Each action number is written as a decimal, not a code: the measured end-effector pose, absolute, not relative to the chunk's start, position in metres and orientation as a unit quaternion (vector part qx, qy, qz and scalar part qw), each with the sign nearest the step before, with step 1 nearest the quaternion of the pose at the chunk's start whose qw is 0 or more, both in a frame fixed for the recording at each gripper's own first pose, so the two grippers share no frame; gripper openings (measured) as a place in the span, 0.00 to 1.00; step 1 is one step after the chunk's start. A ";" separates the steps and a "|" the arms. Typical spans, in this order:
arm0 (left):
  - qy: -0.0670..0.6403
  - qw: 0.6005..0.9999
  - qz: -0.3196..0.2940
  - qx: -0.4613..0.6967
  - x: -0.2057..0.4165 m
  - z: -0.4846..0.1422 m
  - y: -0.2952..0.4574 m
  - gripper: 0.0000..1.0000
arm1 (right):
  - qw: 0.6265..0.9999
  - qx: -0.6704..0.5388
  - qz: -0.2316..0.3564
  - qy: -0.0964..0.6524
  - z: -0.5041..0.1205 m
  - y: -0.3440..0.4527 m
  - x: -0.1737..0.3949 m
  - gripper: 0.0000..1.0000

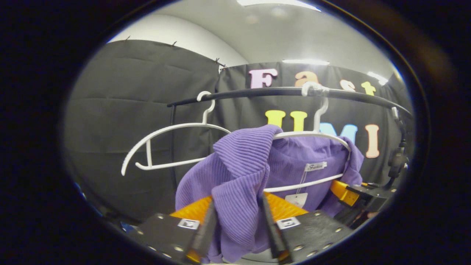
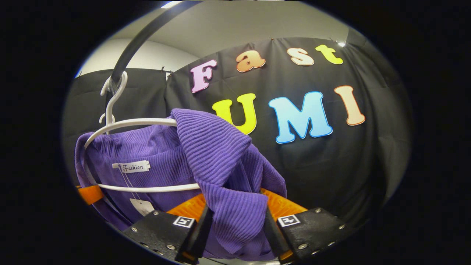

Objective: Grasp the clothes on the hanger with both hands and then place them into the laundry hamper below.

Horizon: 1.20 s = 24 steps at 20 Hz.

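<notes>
Presently my left gripper (image 1: 238, 228) and right gripper (image 2: 235, 232) each pinch a shoulder fold of the purple sweater (image 1: 294, 154), apparently to lift it off the white hanger (image 1: 316, 136) on the rail (image 1: 257, 92).
</notes>
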<state>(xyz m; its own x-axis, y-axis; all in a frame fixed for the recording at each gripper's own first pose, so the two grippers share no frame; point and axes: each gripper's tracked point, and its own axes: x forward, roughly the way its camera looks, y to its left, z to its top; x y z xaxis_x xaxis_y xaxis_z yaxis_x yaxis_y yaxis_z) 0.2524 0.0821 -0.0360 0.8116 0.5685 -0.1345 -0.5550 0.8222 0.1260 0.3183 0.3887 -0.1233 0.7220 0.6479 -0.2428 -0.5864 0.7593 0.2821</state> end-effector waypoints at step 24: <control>-0.014 0.982 0.185 -0.039 0.205 0.053 0.091 0.01 | 0.935 0.112 0.309 0.130 -0.087 0.328 0.292 0.00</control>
